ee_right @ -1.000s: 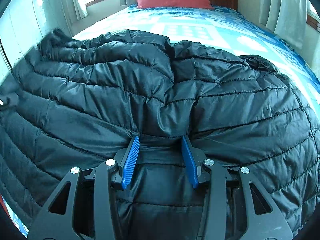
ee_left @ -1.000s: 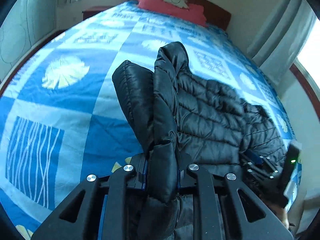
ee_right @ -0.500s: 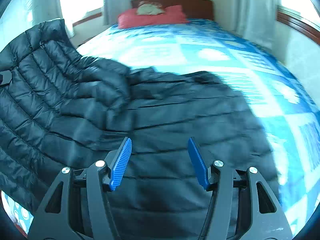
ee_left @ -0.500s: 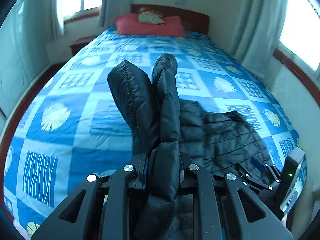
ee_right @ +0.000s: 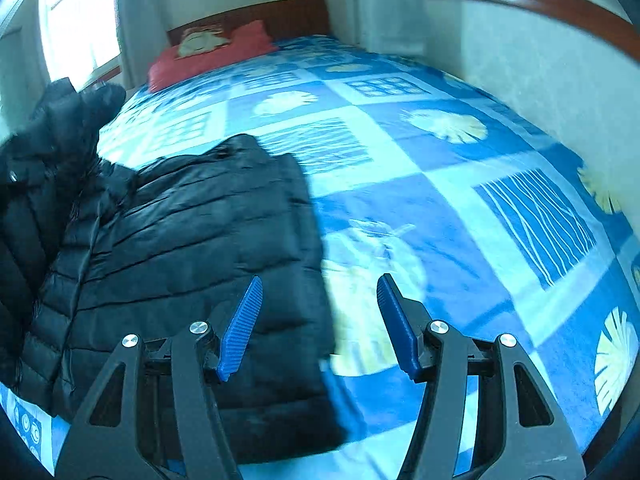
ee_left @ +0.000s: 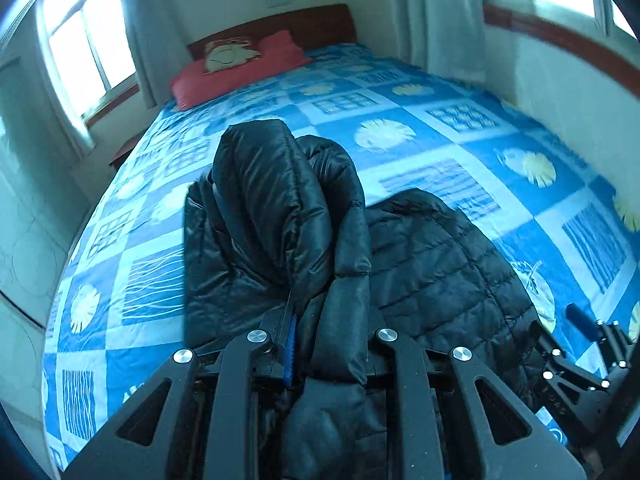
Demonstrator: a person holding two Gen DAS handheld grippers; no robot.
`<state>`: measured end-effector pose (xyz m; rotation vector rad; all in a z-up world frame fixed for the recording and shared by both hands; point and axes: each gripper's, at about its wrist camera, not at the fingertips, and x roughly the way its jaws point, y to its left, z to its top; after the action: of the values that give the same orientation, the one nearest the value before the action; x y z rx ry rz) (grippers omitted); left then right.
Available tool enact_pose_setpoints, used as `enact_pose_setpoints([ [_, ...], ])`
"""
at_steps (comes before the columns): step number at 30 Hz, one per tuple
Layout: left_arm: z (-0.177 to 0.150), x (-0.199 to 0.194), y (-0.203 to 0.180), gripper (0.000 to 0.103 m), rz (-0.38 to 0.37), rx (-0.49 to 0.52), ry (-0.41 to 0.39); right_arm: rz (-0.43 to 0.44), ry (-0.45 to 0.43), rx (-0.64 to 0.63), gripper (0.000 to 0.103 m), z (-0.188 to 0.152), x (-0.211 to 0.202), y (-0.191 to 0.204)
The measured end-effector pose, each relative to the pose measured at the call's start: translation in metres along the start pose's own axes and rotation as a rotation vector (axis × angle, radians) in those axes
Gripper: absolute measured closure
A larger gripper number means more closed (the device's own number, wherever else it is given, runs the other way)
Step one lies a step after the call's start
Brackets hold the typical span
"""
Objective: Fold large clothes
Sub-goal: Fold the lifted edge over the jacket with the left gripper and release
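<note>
The bed (ee_right: 460, 184), spread with a blue patchwork cover, carries the black puffer jacket (ee_right: 192, 248), which lies near the foot edge with one part lifted off the bedding. The jacket looks light and soft, its quilted shell shiny and probably slippery, so a bunched seam, hem or cuff should give a surer hold than a flat panel, and a fold of it will likely spring back unless pressed down. The raised part, seemingly a sleeve or side edge though the wide lens makes that hard to tell, stands up from the left tongs (ee_left: 324, 344), which are clamped on it and point down toward the bed. The right tongs (ee_right: 320, 320) stand apart with nothing between the blue pads (ee_right: 244, 316), hovering over the jacket's right edge and angled downward at the cover.
</note>
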<state>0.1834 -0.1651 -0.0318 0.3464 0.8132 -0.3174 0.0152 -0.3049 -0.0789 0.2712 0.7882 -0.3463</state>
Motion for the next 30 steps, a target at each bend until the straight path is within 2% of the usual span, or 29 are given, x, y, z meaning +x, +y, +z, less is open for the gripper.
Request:
enact_pose_setpoints([
  [8, -0.009, 0.036, -0.077, 0.083, 0.052, 0.100, 0.050, -0.031, 0.019, 0.043, 0.044, -0.005, 0.011, -0.031],
  [13, -0.020, 0.055, -0.109, 0.083, 0.069, 0.135, 0.074, -0.036, 0.038, 0.078, 0.043, -0.011, 0.018, -0.050],
  [18, -0.028, 0.058, -0.127, 0.082, 0.101, 0.160, 0.060, -0.045, 0.047, 0.102, 0.043, -0.013, 0.024, -0.062],
  [25, -0.030, 0.025, -0.141, 0.048, 0.025, 0.120, 0.022, -0.054, 0.060, 0.125, 0.043, -0.017, 0.029, -0.074],
  [27, -0.031, 0.010, -0.148, 0.044, 0.001, 0.125, -0.002, -0.059, 0.058, 0.128, 0.043, -0.017, 0.029, -0.077],
  [30, -0.031, -0.015, -0.153, 0.042, -0.093, 0.129, -0.017, -0.065, 0.054, 0.129, 0.044, -0.016, 0.026, -0.079],
])
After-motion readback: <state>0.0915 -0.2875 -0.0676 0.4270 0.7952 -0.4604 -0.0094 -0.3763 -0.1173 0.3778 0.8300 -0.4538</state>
